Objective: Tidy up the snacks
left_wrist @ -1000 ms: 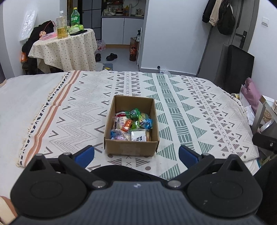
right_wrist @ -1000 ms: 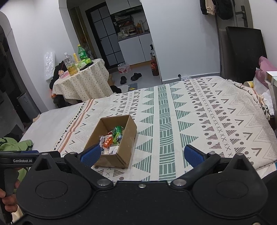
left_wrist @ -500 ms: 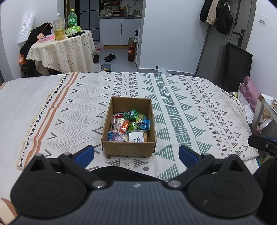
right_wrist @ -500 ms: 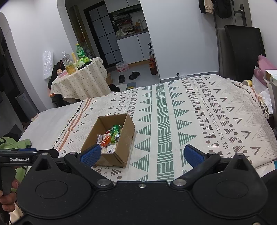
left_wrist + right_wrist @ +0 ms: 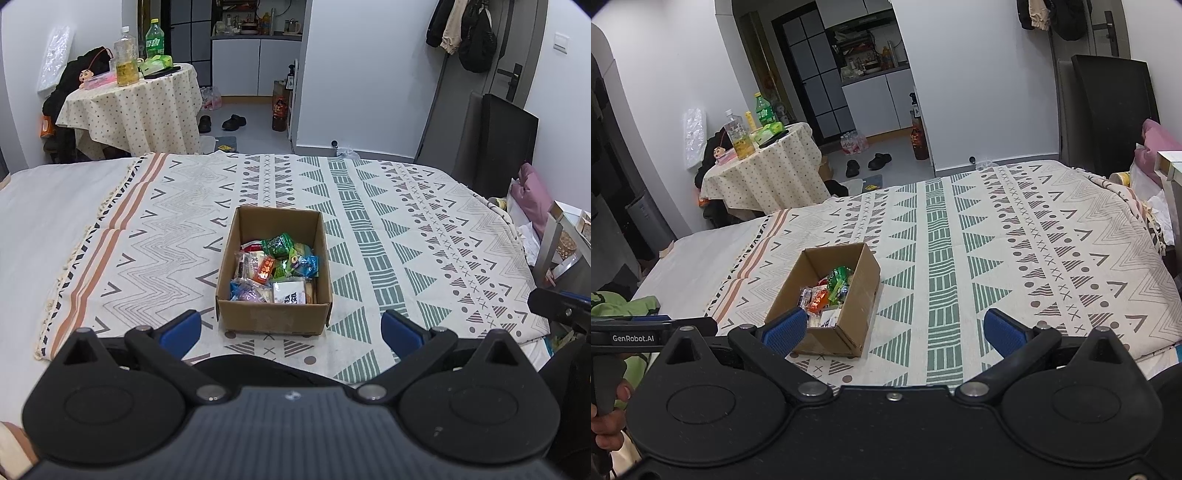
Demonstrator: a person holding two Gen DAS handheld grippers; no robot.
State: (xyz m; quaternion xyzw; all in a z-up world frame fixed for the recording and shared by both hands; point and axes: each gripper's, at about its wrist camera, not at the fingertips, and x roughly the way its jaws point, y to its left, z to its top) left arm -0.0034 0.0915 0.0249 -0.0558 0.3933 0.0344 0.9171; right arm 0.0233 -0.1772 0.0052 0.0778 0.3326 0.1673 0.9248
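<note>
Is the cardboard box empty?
No, the cardboard box holds a heap of colourful snack packets inside it.

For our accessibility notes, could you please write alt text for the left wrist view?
An open cardboard box of mixed snack packets sits on a patterned bedspread, centred ahead of the left gripper, whose blue-padded jaws are spread wide and empty. Behind is a cloth-covered round table with bottles.

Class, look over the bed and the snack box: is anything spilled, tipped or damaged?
Nothing stands out. The cardboard box sits upright on the patterned blanket, the snack packets lie loosely jumbled inside it, and none has spilled onto the blanket.
</note>
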